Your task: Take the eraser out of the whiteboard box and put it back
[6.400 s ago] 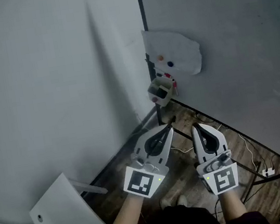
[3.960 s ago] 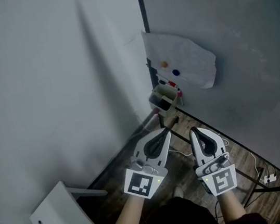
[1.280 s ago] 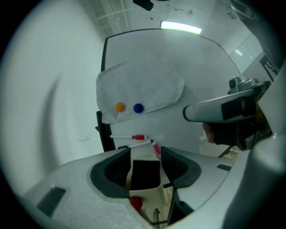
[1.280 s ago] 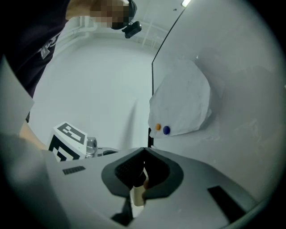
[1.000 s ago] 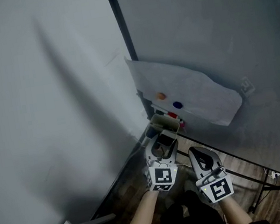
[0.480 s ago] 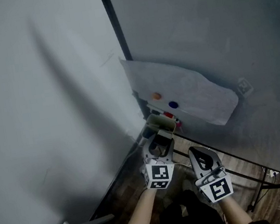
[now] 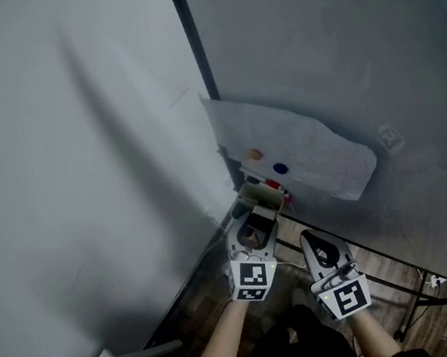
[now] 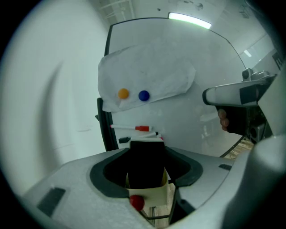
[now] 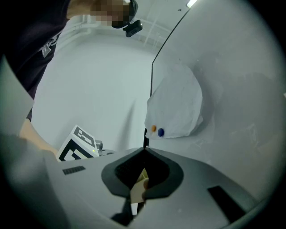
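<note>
In the head view, the left gripper [image 7: 253, 229] is pushed up to the small cream whiteboard box [image 7: 262, 196], and the box's contents are covered by it. The right gripper [image 7: 313, 243] is held just beside and lower, over the dark wooden floor [image 7: 389, 269]. The box is hung at the foot of the grey whiteboard [image 7: 337, 46], under a crumpled white paper sheet [image 7: 303, 152]. A plain pale wall [image 7: 60, 157] is met at the corner.

In the left gripper view, the black block eraser [image 8: 145, 161] is seen standing on end inside the box, its long axis upright. Its top is raised above the rim and its lower end is hidden by the front wall. The jaws are spread to either side of it and have just been closing; thin slivers of box are shown beside it.

In the right gripper view, the jaws are pressed together at the tips with nothing pinched. Only a blurred cream sliver of the box is seen past them.
</note>
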Demonstrator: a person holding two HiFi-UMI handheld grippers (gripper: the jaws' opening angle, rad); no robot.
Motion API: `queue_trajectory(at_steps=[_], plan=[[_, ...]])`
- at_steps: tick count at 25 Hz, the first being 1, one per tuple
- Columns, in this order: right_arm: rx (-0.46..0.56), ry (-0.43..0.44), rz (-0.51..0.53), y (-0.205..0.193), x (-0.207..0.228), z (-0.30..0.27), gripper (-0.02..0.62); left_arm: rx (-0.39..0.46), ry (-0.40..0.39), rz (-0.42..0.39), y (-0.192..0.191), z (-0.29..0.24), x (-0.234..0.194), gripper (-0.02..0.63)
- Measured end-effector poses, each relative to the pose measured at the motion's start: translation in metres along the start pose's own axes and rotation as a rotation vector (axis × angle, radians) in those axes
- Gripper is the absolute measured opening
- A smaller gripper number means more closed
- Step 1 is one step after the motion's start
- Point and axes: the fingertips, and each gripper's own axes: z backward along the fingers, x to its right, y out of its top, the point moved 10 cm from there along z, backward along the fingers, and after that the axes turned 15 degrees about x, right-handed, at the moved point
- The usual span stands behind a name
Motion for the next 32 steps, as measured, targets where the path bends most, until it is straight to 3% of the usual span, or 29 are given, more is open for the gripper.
queue_trajectory(at_steps=[9,18,32], plan=[[0.068,0.024,-0.001,0.025,-0.005,-0.027,0.003,0.115,0.030,0.005,0.057,0.015,-0.014,0.229],[0.086,0.029,-0.026,0.028,-0.009,-0.041,0.003,0.167,0.040,0.018,0.072,0.026,-0.024,0.229],[0.096,-0.048,0.041,0.061,-0.052,0.002,0.003,0.323,-0.059,0.021,0.121,0.096,-0.007,0.229]])
